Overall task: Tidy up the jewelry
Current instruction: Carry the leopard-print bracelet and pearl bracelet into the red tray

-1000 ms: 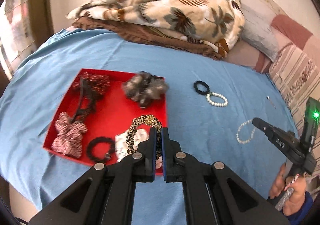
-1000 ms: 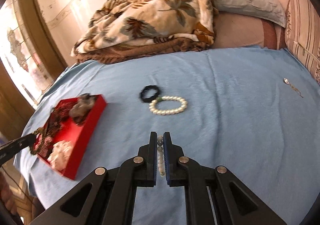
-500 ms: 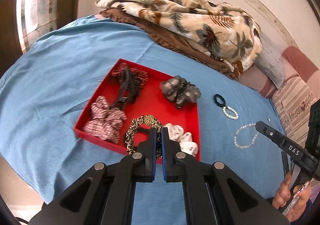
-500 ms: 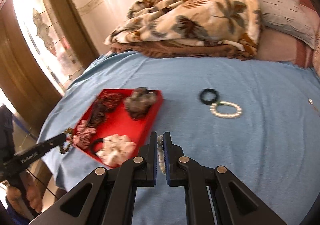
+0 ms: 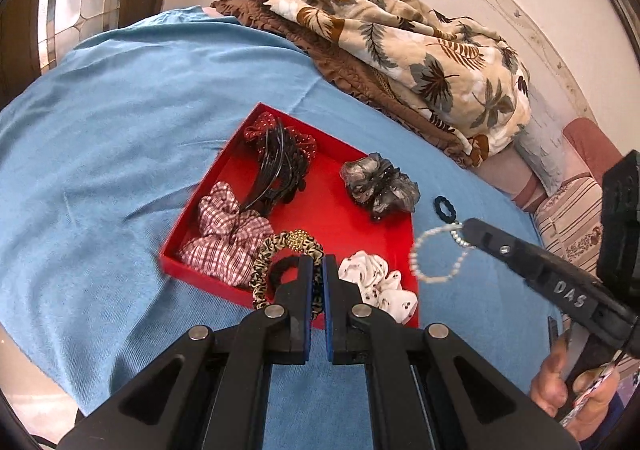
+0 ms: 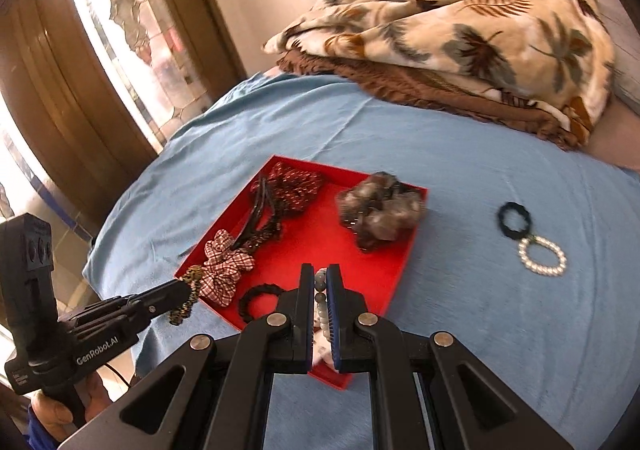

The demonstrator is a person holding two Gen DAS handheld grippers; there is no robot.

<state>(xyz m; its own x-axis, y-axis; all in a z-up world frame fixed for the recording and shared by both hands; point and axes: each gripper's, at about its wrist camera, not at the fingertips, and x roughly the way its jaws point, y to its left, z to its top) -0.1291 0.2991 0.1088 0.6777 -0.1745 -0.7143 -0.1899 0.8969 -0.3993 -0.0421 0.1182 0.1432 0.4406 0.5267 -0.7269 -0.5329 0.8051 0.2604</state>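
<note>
A red tray lies on the blue bedsheet and holds several scrunchies and a black hair clip. My left gripper is shut on a leopard-print scrunchie with a gold bead, held at the tray's near edge; it also shows in the right wrist view. My right gripper is shut on a pearl bead necklace over the tray's near right part; the necklace hangs as a loop in the left wrist view.
A black hair tie and a pearl bracelet lie on the sheet right of the tray. A folded leaf-print blanket sits at the back. A window and wooden frame stand at left.
My right gripper has carried the pearl necklace left, from over the sheet to over the tray. My left gripper has drawn back and left with the leopard scrunchie.
</note>
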